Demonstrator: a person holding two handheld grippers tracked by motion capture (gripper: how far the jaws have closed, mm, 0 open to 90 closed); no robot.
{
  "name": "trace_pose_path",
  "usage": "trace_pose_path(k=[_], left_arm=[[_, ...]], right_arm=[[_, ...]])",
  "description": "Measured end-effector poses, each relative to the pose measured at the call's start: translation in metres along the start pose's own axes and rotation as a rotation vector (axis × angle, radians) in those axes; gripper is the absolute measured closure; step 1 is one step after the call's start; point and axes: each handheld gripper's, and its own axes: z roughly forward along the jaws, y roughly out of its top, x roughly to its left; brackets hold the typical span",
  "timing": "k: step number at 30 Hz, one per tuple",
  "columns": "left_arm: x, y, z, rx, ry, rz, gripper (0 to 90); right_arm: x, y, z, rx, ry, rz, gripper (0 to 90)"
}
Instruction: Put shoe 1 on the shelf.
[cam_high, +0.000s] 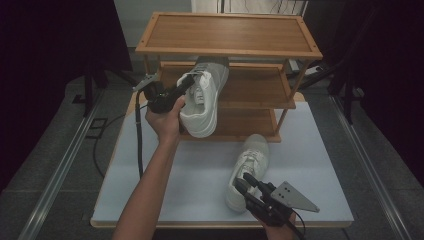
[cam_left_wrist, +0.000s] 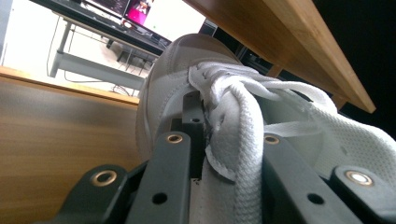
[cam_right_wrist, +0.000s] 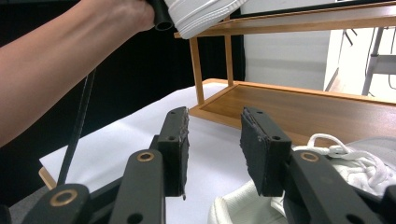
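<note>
Left gripper (cam_high: 186, 86) is up at the wooden shoe rack (cam_high: 227, 49), jaws clamped on the laced tongue area of a white sneaker (cam_high: 202, 97). The shoe hangs tilted, its grey toe tucked in over the middle shelf (cam_high: 250, 87) under the top board, its heel sticking out in front of the rack above the bottom shelf. The left hand (cam_high: 165, 120) wraps the gripper body, forearm reaching up from the bottom of the high view, black cable (cam_high: 139, 135) trailing down over the table edge. In the left gripper view the white laces (cam_left_wrist: 243, 116) bunch up between the two black jaws, with the toe cap beyond them and the underside of the top board slanting overhead.

Down on the white tabletop (cam_high: 200, 175), the second white sneaker (cam_high: 247, 167) lies in front of the rack, toe pointing toward it, heel nearest the person. The right gripper (cam_high: 245, 182) hovers right at that heel, jaws apart with nothing between them. The right gripper view confirms it: a clear gap between the two pads (cam_right_wrist: 180, 144), the sneaker's collar and laces just below and to the right. The grey three-cornered plate (cam_high: 295, 196) sits on top of this gripper
</note>
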Motion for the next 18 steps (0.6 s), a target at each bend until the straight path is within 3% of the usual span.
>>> trace_pose_path(k=[6,12,18], left_arm=[[-0.001,0.002,0.01,0.003,0.025,0.001,81.1],[0.004,0.007,0.021,-0.007,0.03,-0.038,81.1],[0.008,0.009,0.034,-0.007,0.06,-0.037,80.9]], right_arm=[[0.0,0.0,0.0,0.001,0.005,0.003,62.0],[0.0,0.0,0.0,-0.002,0.008,0.005,62.0],[0.001,0.0,-0.001,-0.004,0.012,0.003,62.0]])
